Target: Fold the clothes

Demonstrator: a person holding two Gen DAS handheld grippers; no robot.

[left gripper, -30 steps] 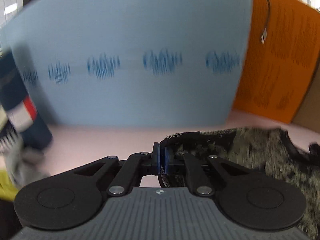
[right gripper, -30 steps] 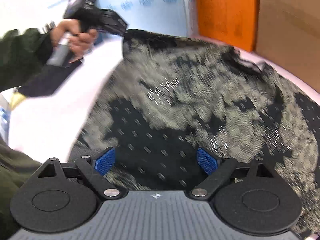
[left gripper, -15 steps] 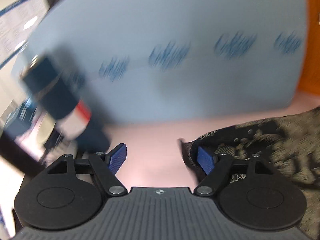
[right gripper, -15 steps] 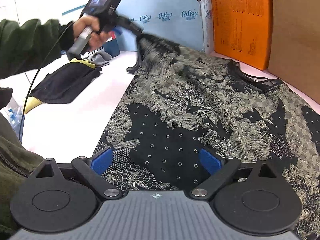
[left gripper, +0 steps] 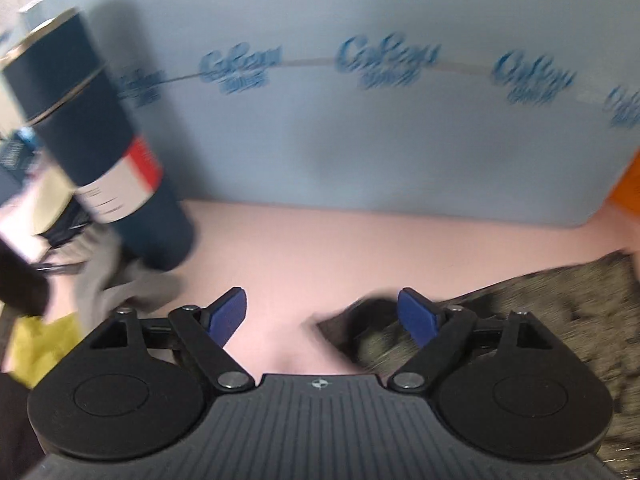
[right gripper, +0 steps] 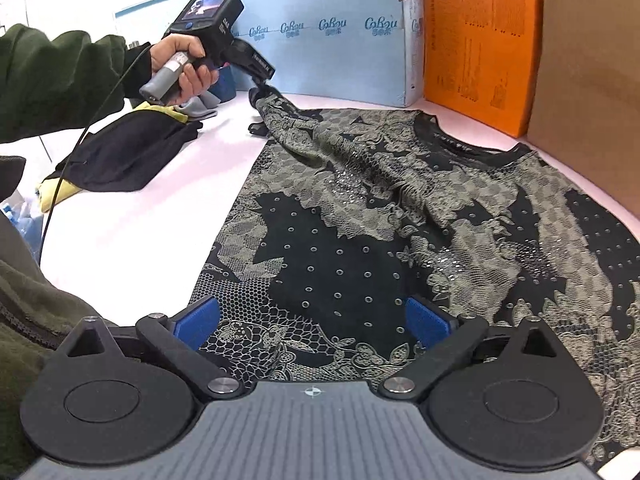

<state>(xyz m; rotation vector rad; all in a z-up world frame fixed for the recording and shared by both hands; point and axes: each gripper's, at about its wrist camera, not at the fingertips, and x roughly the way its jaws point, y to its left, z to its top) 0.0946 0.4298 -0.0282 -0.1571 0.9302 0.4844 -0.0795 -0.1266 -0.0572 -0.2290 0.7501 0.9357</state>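
A black and beige lace-patterned shirt [right gripper: 384,216] lies spread on the pale pink table [right gripper: 132,224], collar toward the far boxes. Its left sleeve [right gripper: 280,112] stretches toward the left gripper [right gripper: 256,80], which hovers at the sleeve's end. In the left wrist view the left gripper [left gripper: 320,314] is open, with the sleeve end [left gripper: 520,312] lying under its right finger [left gripper: 416,314]. My right gripper [right gripper: 312,322] is open and empty, low over the shirt's hem.
A blue foam board [right gripper: 332,36], an orange box [right gripper: 480,36] and a cardboard box [right gripper: 588,64] line the far side. A dark cylinder [left gripper: 100,148] stands at the left. Black, yellow and grey clothes [right gripper: 120,152] lie at the left.
The left gripper opened and let go of the sleeve, which now lies on the table. The left gripper then turned left. The right gripper stayed open over the hem.
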